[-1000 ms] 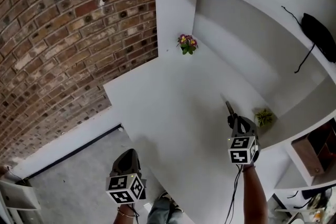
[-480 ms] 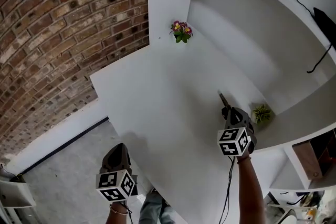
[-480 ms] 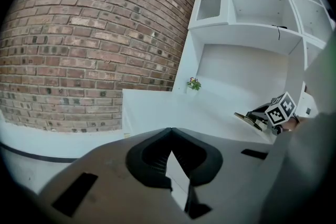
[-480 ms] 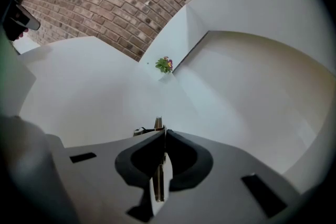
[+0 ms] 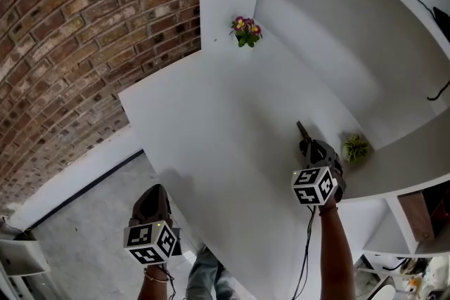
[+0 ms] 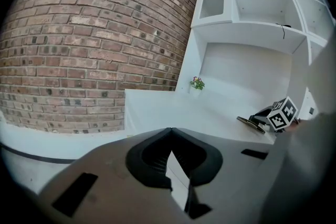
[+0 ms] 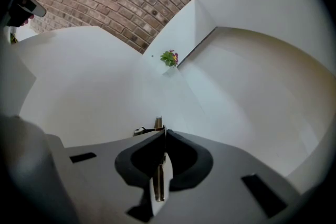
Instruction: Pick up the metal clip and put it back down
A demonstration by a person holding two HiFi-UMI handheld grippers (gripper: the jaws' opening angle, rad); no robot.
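A thin metal clip [image 5: 303, 131] sticks out ahead of my right gripper [image 5: 307, 145], which is shut on it just over the white tabletop [image 5: 211, 116], near the right back wall. In the right gripper view the clip [image 7: 158, 124] runs between the closed jaws of the right gripper [image 7: 161, 135]. From the left gripper view the clip [image 6: 249, 123] shows at the right, held low over the table. My left gripper [image 5: 153, 199] hangs off the table's near-left edge, over the floor. The left gripper [image 6: 169, 132] is shut with nothing in it.
A small pot of pink flowers [image 5: 245, 30] stands in the far corner, and a small green plant [image 5: 355, 147] sits just right of the right gripper. A brick wall [image 5: 84, 24] lies left. White shelving [image 5: 365, 3] rises behind, with a black cable [image 5: 439, 84] on it.
The head view has shifted a little. My right gripper still holds the clip at about the same spot on the table; the left gripper has barely moved.
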